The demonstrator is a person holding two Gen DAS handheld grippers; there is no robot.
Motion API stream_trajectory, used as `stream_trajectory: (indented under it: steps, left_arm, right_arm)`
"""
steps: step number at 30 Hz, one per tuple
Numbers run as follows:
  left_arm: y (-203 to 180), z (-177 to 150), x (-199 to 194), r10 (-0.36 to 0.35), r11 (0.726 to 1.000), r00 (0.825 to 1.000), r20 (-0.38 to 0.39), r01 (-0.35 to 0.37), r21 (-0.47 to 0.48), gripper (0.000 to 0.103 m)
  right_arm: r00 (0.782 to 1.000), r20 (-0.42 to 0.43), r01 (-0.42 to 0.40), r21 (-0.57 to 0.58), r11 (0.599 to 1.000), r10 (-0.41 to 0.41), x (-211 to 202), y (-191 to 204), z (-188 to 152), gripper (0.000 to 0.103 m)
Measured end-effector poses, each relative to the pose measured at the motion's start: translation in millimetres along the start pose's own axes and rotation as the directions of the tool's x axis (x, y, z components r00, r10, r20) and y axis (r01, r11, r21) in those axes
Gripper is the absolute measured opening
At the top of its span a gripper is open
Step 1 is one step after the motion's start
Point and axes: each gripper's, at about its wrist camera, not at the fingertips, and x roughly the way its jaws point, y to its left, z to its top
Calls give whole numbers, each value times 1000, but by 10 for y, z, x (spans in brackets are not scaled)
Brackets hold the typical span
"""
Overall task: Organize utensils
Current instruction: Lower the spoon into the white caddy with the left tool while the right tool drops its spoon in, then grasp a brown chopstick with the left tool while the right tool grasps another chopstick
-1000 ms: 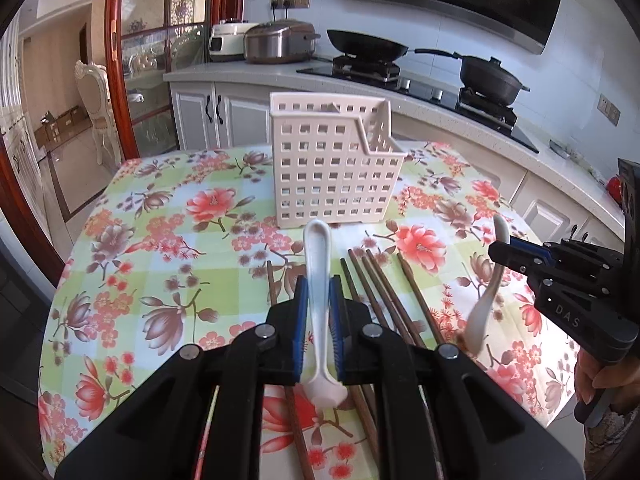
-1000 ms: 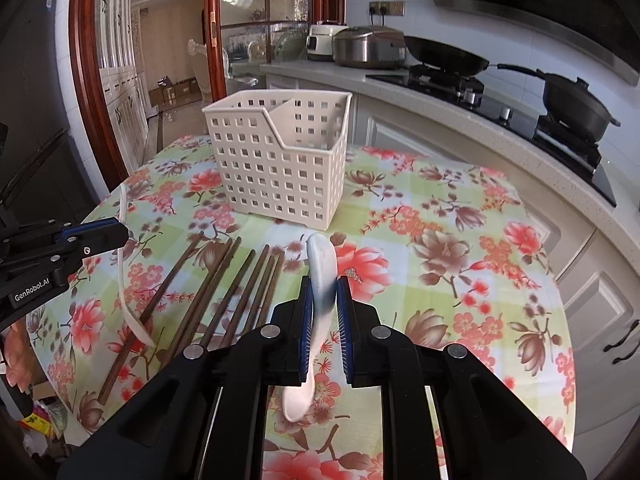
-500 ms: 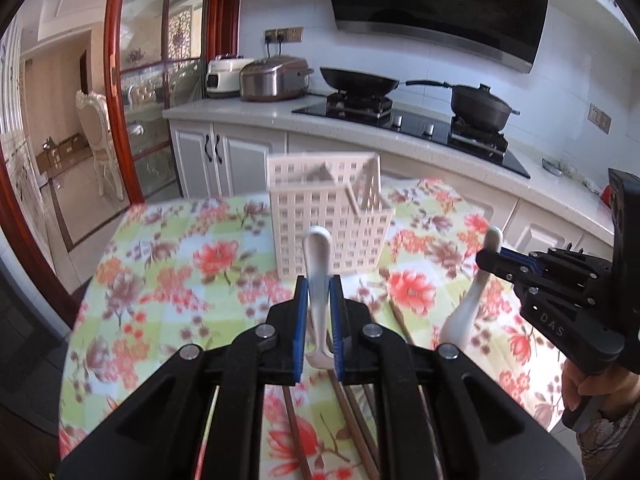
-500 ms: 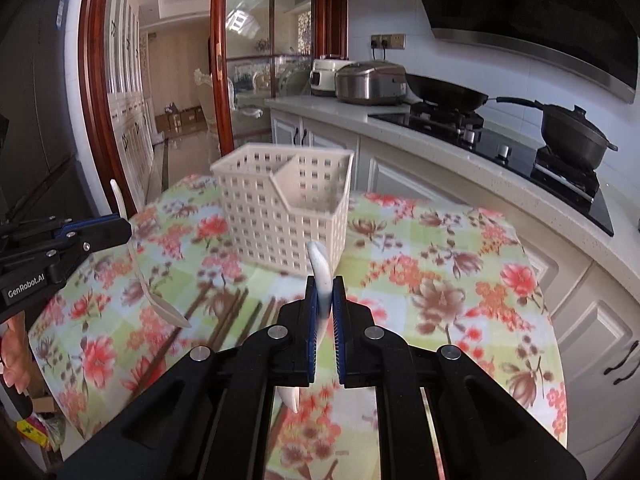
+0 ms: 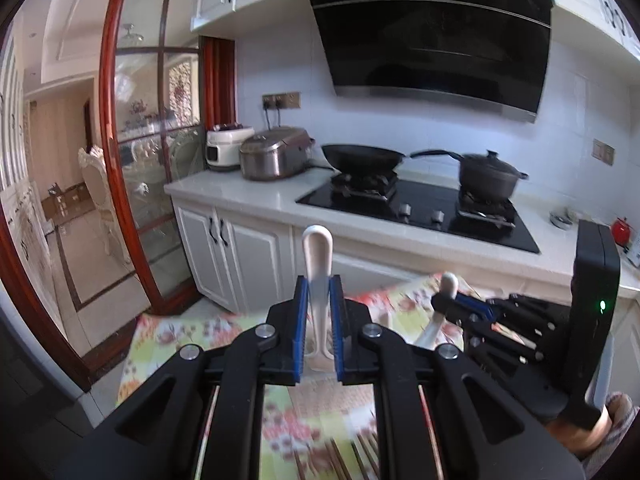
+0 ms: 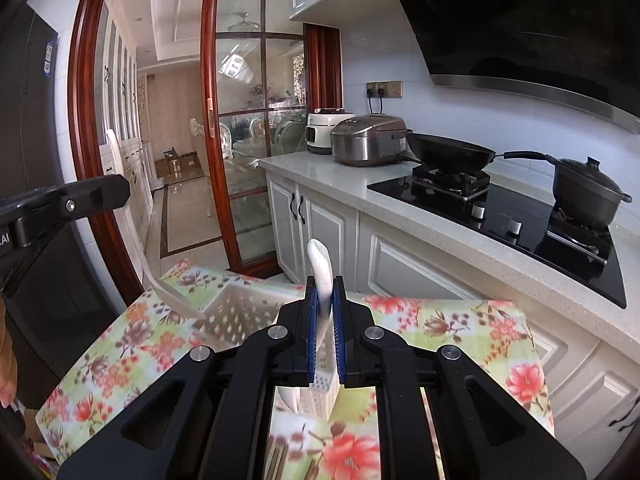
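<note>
My left gripper (image 5: 318, 312) is shut on a white spoon (image 5: 317, 248) whose handle end sticks up past the blue pads. My right gripper (image 6: 324, 312) is shut on a second white spoon (image 6: 321, 264), held edge-on. Both are raised above the floral table (image 6: 460, 320). The white slotted basket (image 6: 240, 316) stands just beyond and below my right gripper, partly hidden by it. In the right wrist view the left gripper (image 6: 116, 192) comes in from the left, its spoon's bowl (image 6: 172, 298) hanging by the basket's left rim. Brown chopsticks (image 5: 340, 460) lie blurred on the cloth below.
Behind the table runs a white kitchen counter (image 5: 248, 196) with two rice cookers (image 5: 276, 154), a wok (image 5: 362, 158) and a lidded pot (image 5: 488, 176) on a black hob. A red-framed glass door (image 6: 256, 152) opens at the left. A hand (image 5: 592, 428) holds the right gripper.
Both grippers have risen from the table with their spoons and come nearer the basket. The basket and chopsticks have dropped low in both views, and the hob and hood now fill the frames.
</note>
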Motion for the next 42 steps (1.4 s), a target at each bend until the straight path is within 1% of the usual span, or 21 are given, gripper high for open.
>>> stream_trajectory:
  steps: [2, 5, 9, 12, 15, 19, 21, 22, 23, 24, 25, 27, 28, 29, 30, 31, 33, 35, 37, 39, 42]
  left_arm:
    - [50, 47, 160, -7, 1000, 1000, -15, 6, -19, 11]
    - [147, -12, 443, -18, 999, 999, -46, 15, -52, 11]
    - [243, -241, 761, -21, 997, 996, -91, 14, -78, 11]
    - [280, -440, 975, -17, 996, 993, -120, 7, -87, 11]
    - [284, -582, 1103, -15, 997, 991, -136, 4, -79, 11]
    - [288, -725, 1165, 9, 997, 991, -135, -19, -72, 12]
    - [319, -768, 1155, 19, 997, 991, -133, -29, -77, 19]
    - [336, -784, 1150, 21, 996, 991, -130, -31, -80, 27]
    - [348, -795, 1137, 22, 996, 992, -128, -33, -82, 36]
    - [361, -808, 1127, 26, 996, 992, -122, -36, -83, 39]
    - [371, -819, 1111, 32, 996, 992, -120, -41, -80, 39]
    - [375, -827, 1066, 51, 995, 991, -120, -61, -74, 39]
    - [378, -828, 1031, 60, 995, 991, -118, -69, -74, 42]
    - [383, -830, 982, 71, 994, 991, -112, -80, -76, 52]
    - [390, -829, 917, 85, 992, 992, -98, -93, -80, 57]
    - [401, -837, 798, 111, 990, 991, -68, -116, -83, 65]
    - [404, -867, 608, 150, 984, 988, -27, -151, -90, 72]
    - [403, -912, 447, 174, 979, 985, 3, -173, -104, 82]
    - [388, -1006, 271, 199, 974, 980, 32, -194, -118, 88]
    - [341, -1127, 103, 206, 973, 977, 48, -199, -118, 92]
    - [278, -1300, -145, 200, 974, 977, 76, -190, -123, 98]
  right_arm:
    - [1000, -6, 0, 0, 1000, 0, 127, 0, 47, 10]
    - [1000, -24, -5, 0, 1000, 5, 338, -6, 38, 10]
    - [997, -72, -18, 10, 1000, 19, 629, -31, -81, 10]
    - [995, -101, -26, 14, 1000, 27, 771, -17, -203, 10]
    - [992, -118, -40, 34, 999, 43, 880, -24, -288, 10]
    - [991, -128, -35, 24, 999, 37, 940, 11, -331, 11]
    - [991, -127, -32, 18, 999, 34, 935, 18, -338, 14]
    - [991, -130, -31, 18, 999, 33, 929, 23, -339, 23]
    - [991, -130, -29, 21, 999, 31, 924, 21, -337, 36]
    - [991, -128, -27, 24, 999, 29, 920, 18, -333, 42]
    - [992, -125, -25, 25, 999, 28, 908, 25, -334, 43]
    - [992, -124, -15, 29, 999, 18, 880, 17, -333, 43]
    - [993, -121, -14, 36, 999, 18, 840, 8, -333, 43]
    - [993, -114, -12, 40, 999, 17, 797, 0, -331, 43]
    - [995, -102, -6, 39, 999, 10, 723, -5, -334, 43]
    - [996, -90, -1, 37, 999, 4, 650, -4, -340, 43]
    - [998, -61, 6, 35, 999, -4, 487, -3, -380, 43]
    - [999, -36, 14, 30, 999, -13, 323, 19, -436, 43]
    - [1000, -2, 24, 22, 999, -24, 132, 57, -512, 43]
    - [999, 26, 24, 19, 1000, -24, -74, 85, -612, 44]
    - [998, 62, 23, 18, 1000, -24, -331, 120, -766, 52]
